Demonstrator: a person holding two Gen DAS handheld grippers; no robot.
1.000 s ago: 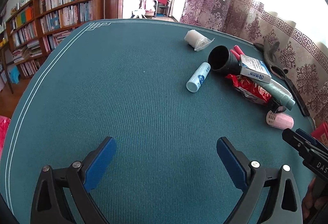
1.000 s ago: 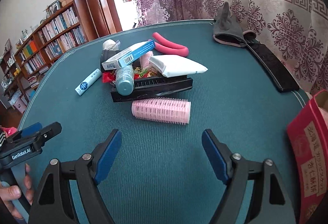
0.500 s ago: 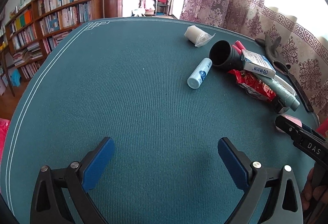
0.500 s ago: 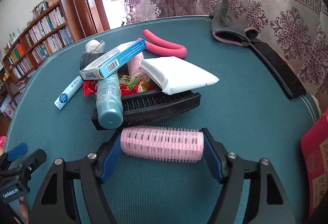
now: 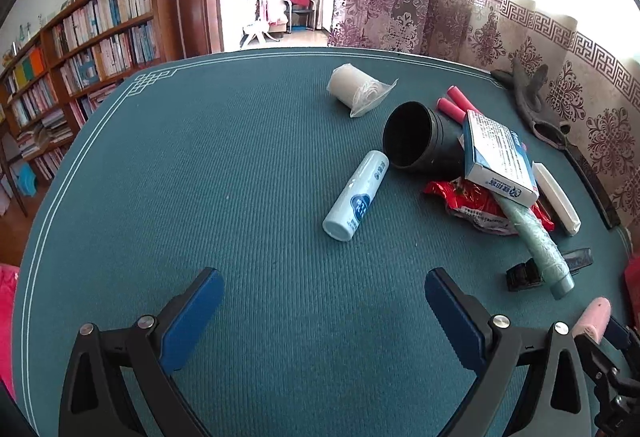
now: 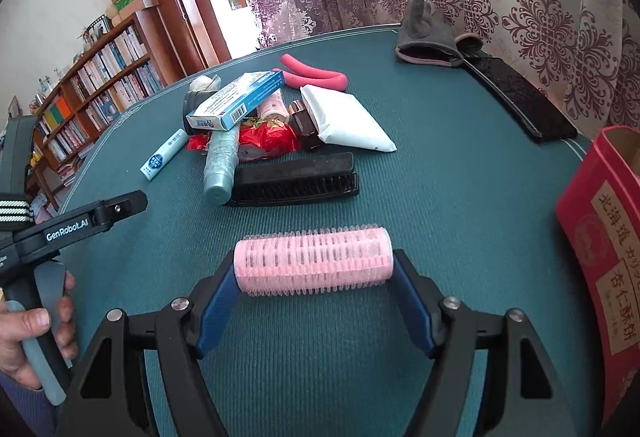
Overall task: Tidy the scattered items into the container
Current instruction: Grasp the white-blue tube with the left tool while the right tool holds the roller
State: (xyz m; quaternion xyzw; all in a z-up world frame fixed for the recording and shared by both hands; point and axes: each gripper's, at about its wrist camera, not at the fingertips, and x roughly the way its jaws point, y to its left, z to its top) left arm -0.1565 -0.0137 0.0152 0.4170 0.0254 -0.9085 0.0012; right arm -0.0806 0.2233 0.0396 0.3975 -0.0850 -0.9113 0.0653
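Gripping pink roller (image 6: 312,260) | right gripper (image 6: 312,291) jaws clamped | red box (image 6: 604,237) right-view only

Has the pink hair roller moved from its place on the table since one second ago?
Yes. The pink hair roller lay close beside the black brush; now it sits farther from it, gripped end to end in the right gripper.

Open left tongs (image 5: 320,313) over table (image 5: 240,157)

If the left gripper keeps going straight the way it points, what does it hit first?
Probably bare table felt. The left gripper, jaws open and empty, aims at green cloth; the white tube lies slightly right of that line, though depth is hard to judge.
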